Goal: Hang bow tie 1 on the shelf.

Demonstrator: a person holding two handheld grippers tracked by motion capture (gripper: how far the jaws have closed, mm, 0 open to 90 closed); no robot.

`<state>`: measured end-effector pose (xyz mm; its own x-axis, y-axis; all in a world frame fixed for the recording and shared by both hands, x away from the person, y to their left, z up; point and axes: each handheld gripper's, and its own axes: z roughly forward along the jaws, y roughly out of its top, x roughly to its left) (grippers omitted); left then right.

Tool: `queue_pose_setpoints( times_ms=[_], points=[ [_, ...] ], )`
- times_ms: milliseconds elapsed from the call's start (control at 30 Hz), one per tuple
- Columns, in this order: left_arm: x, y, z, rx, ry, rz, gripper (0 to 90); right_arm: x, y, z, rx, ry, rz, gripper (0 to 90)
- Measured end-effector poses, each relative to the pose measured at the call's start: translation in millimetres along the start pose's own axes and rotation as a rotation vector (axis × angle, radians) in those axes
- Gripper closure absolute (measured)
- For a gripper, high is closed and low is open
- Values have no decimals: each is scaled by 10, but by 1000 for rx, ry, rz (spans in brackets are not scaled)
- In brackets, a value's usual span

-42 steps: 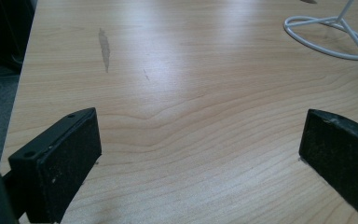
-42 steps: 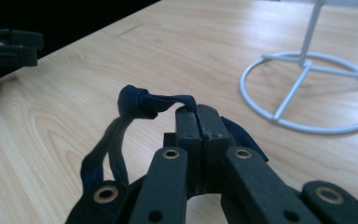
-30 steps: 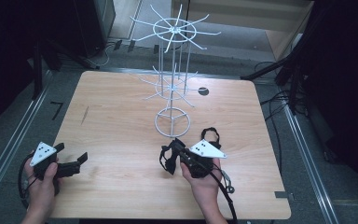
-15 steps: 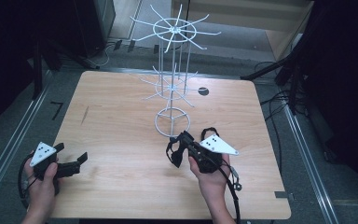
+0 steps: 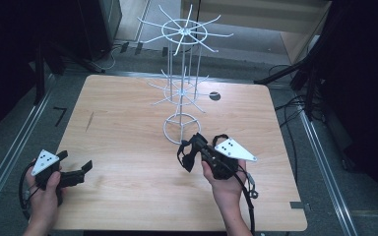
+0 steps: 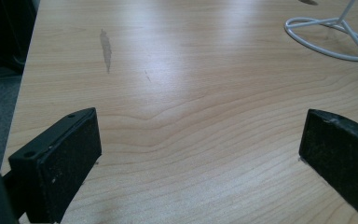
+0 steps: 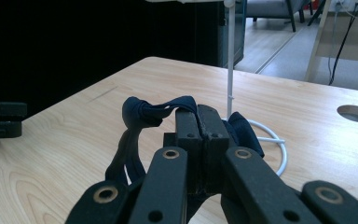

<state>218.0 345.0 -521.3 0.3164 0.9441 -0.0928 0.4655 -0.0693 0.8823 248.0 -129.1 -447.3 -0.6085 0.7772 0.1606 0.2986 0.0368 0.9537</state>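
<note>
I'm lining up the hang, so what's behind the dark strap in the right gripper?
Behind the dark strap, held by the right gripper, the white rack rises from its ring base. The strap and jaws cover part of that ring.

The right gripper [image 5: 189,152] holds a dark strap [image 5: 186,156] just beside the white wire rack [image 5: 182,93]; the left gripper [image 5: 78,172] rests near the tabletop [image 5: 128,132] corner.
</note>
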Motion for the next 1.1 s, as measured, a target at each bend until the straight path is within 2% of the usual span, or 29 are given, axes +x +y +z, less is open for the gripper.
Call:
queue_pose_setpoints(
  times_ms=[400,633,1100],
  points=[
    [-1,-1,-1,2,-6,-1,0,-38,123,-46,-37,-12,7,894],
    [4,-2,0,0,-13,-10,0,-77,197,-38,-52,-31,23,895],
    [3,0,3,3,-16,-7,0,-169,368,-61,-76,-72,23,894]
  ],
)
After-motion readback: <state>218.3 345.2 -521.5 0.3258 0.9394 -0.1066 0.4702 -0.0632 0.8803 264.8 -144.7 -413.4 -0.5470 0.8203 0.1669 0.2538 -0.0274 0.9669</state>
